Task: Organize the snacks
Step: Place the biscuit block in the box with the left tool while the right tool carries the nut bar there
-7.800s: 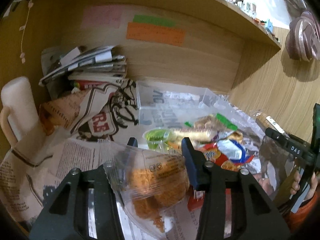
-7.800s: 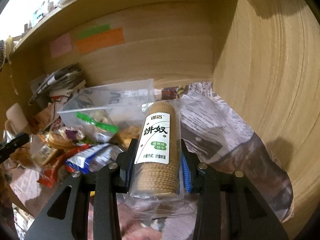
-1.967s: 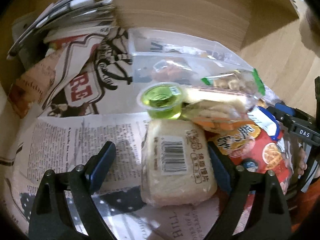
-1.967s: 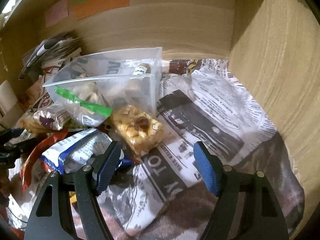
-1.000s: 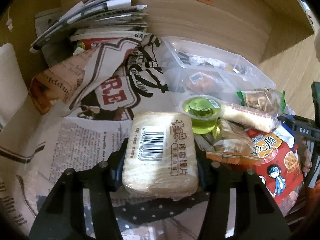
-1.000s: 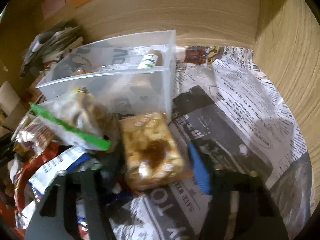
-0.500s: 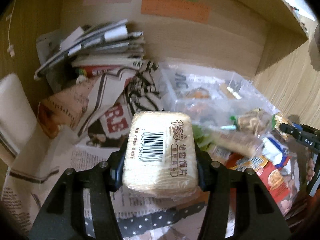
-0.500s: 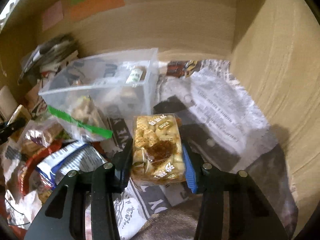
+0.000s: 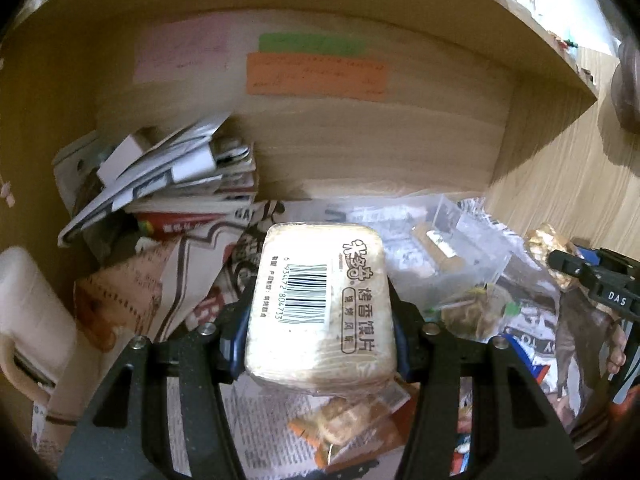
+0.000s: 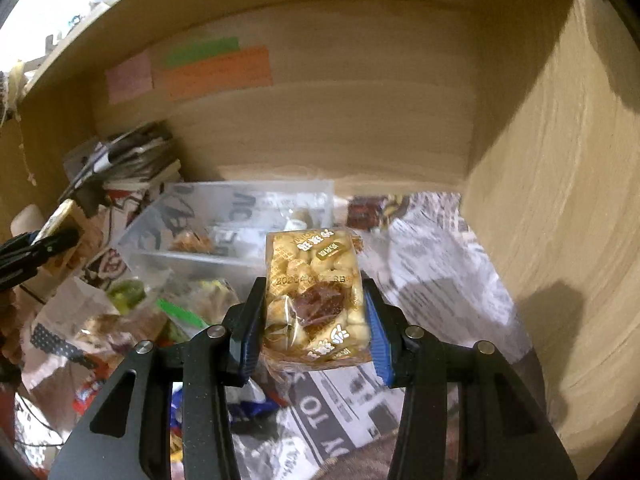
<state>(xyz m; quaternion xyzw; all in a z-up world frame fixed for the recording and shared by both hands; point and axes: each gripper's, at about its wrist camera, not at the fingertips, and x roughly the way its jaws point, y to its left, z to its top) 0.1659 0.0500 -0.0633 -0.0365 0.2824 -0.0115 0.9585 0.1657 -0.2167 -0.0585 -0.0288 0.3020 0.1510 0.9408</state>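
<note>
Wooden alcove, newspaper [image 10: 436,280] spread across the bench, and at the back edge the clear bin [image 10: 240,232] with a few packets already inside. In front of it, toward the left, a loose heap of snacks [image 9: 472,312] not yet sorted.

Both hands are loaded. Left gripper [image 9: 320,316]: jaws clamped on the flanks of a pale bun pack [image 9: 320,304], barcode face up, held in the air above the paper just left of the bin. Its long axis runs straight out along the fingers, far end aimed at the back wall.

Right gripper [image 10: 314,312]: jaws clenched on a golden nut bar [image 10: 316,296], also off the bench, hanging in front of the bin's right front corner. Long axis likewise points away, toward the back wall, printed face up.

The step looks like carrying both into the bin. To do it well: one hand at a time so the grippers don't cross, clear the front wall, get well over an empty patch, then let go low. The bun pack is soft, so no extra squeeze.
</note>
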